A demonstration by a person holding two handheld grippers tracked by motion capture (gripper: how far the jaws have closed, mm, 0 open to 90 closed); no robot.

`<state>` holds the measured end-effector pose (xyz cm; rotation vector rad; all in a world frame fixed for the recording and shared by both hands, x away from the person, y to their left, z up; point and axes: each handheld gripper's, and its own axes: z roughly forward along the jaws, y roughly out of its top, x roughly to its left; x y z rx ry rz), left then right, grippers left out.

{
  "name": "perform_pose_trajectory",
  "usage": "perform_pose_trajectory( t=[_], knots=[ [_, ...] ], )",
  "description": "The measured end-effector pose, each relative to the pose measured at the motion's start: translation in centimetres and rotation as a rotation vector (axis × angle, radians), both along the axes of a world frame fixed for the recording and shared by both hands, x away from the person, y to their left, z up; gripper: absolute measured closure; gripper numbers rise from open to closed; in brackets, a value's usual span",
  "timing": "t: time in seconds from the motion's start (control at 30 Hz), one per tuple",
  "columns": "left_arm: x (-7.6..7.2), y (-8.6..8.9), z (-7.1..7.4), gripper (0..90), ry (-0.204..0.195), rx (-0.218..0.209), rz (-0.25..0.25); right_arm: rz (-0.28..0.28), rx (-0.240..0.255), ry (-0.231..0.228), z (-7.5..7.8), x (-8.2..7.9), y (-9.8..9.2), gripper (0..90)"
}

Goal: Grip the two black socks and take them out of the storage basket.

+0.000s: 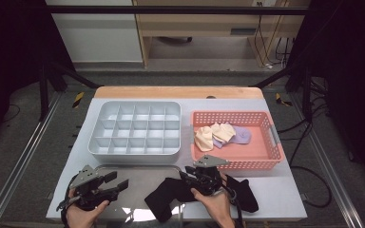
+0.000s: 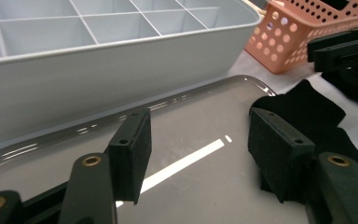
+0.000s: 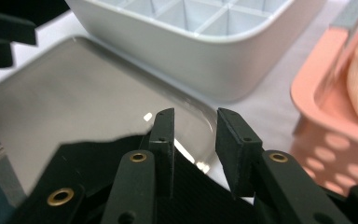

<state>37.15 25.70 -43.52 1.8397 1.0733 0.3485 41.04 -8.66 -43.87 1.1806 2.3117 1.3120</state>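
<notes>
Black cloth point(image 1: 171, 197) lies flat across the tray's point(image 1: 138, 167) right edge, its length running left to right under my right tongs point(image 1: 190, 176). Those jaws stand a little apart above it, pinching nothing. My left tongs point(image 1: 116, 181), spread wide and empty, hover just left of the cloth's near end, so the right hand is closer.

Each gripper point(image 1: 119, 180) was matte black, with two flat rectangular jaws whose arms carried brass-ringed rivets and small screw holes. A grey three-cornered plate point(image 1: 86, 175) sat atop each body. A black cable point(image 1: 238, 209) trailed from the right one point(image 1: 186, 172). The hands point(image 1: 86, 211) were bare.
</notes>
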Motion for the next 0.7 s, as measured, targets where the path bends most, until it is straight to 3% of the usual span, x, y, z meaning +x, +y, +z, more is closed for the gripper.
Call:
perform_pose_trajectory(
  t=[0.3,0.53,0.7],
  knots=[
    [-0.3,-1.0,0.9,42.1,-0.024,0.022,-0.021,0.001,-0.027,-0.006,-0.8,0.0,-0.1,65.9],
    [-0.5,-0.6,1.7,42.1,-0.038,0.003,0.000,-0.045,-0.032,-0.006,-0.8,-0.8,-2.5,64.1],
    [-0.5,-1.4,2.3,42.3,-0.049,0.005,-0.011,-0.078,-0.033,0.005,-1.4,-1.6,-4.6,62.9]
  ],
)
